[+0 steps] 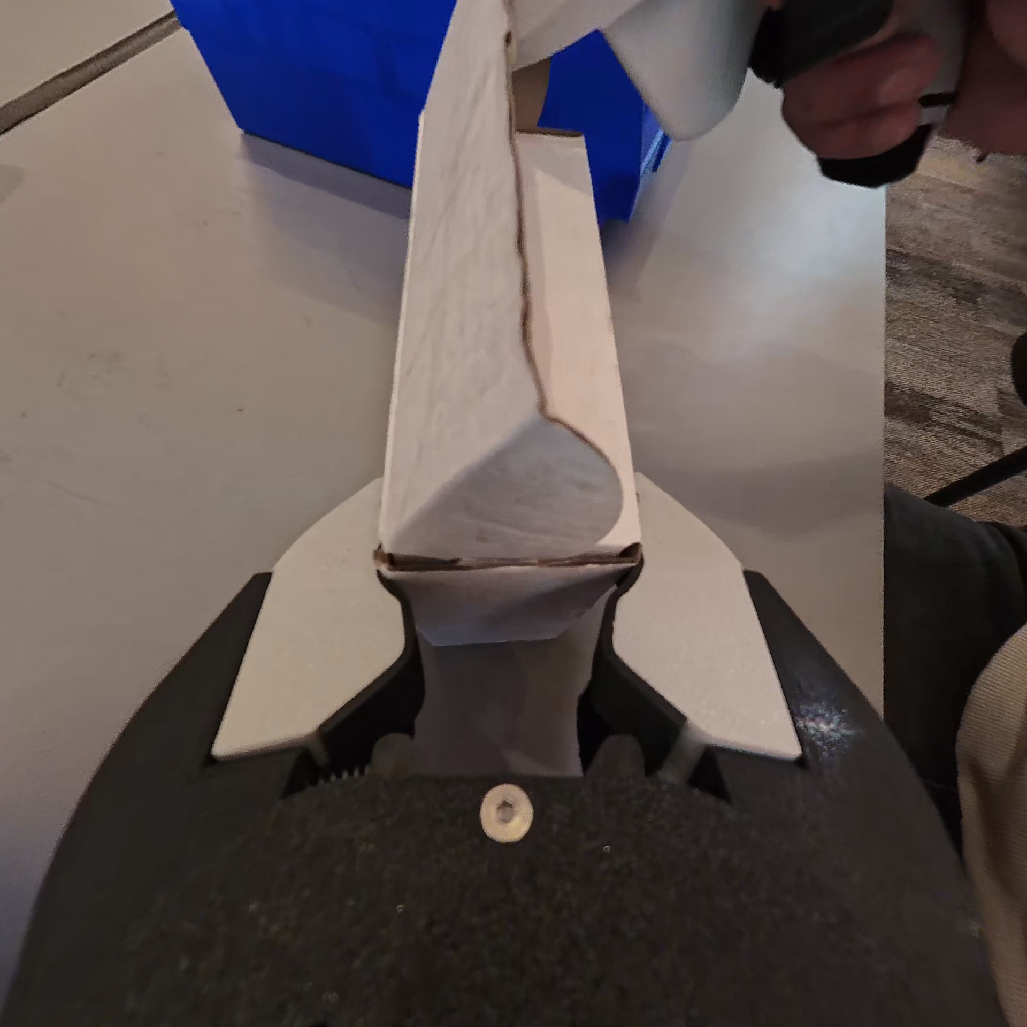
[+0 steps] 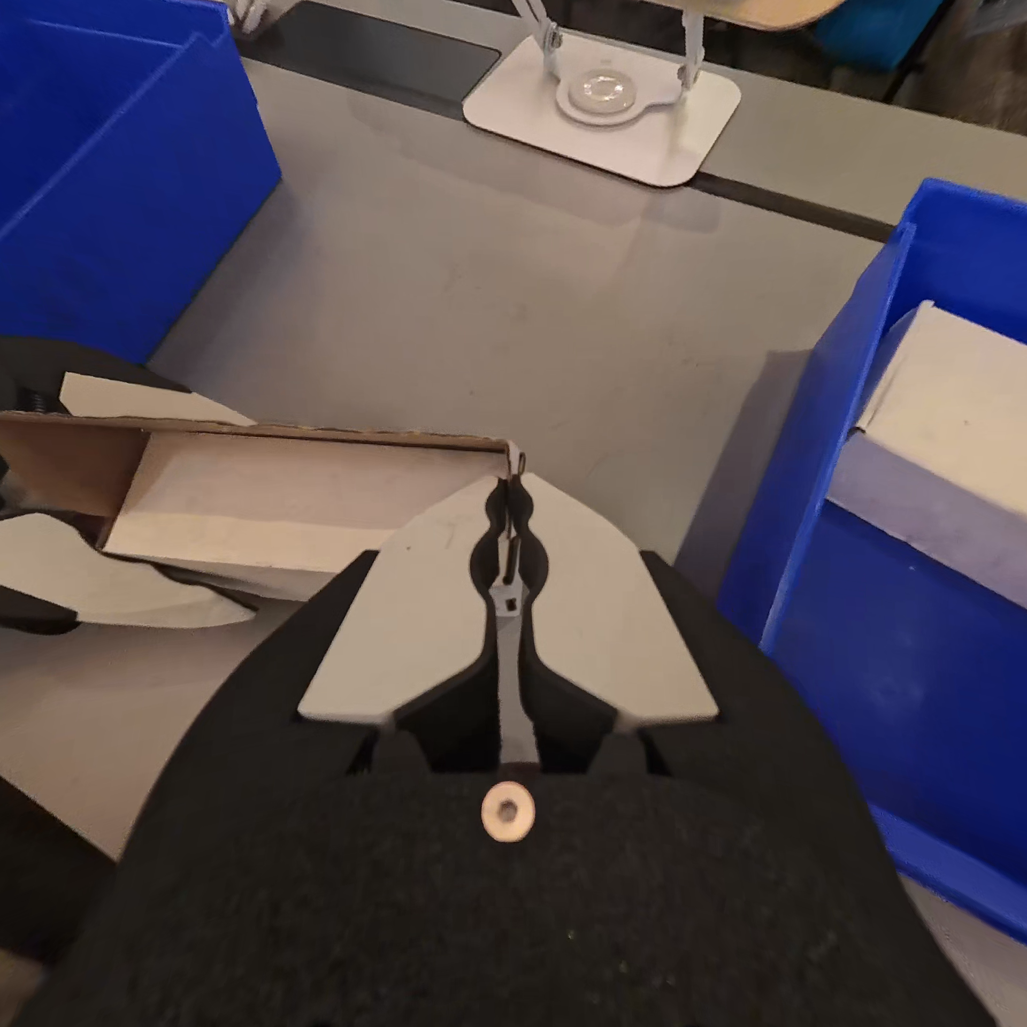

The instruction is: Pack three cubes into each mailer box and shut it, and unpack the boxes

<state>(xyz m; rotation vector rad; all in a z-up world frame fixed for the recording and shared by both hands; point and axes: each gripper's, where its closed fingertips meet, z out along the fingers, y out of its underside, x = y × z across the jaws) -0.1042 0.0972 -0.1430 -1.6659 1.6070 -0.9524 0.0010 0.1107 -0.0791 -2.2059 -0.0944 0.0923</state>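
Note:
A white mailer box (image 1: 500,333) is held off the grey table between both grippers. My left gripper (image 1: 508,556) is shut on its near end, one finger on each side wall. My right gripper (image 2: 514,483) is shut on the corner edge of the box's brown-lined lid (image 2: 333,436). In the right wrist view the box (image 2: 278,500) stretches to the left, with the lid slightly raised. The left gripper's fingers (image 2: 139,589) show at its far end. In the left wrist view a hand holds the right gripper at the top right. No cubes are visible.
A blue bin (image 1: 333,83) stands behind the box. In the right wrist view a blue bin (image 2: 111,166) is at the left. Another blue bin (image 2: 889,556) at the right holds a white mailer box (image 2: 945,417). A white stand base (image 2: 600,111) sits at the back. The table edge (image 1: 883,389) is at the right.

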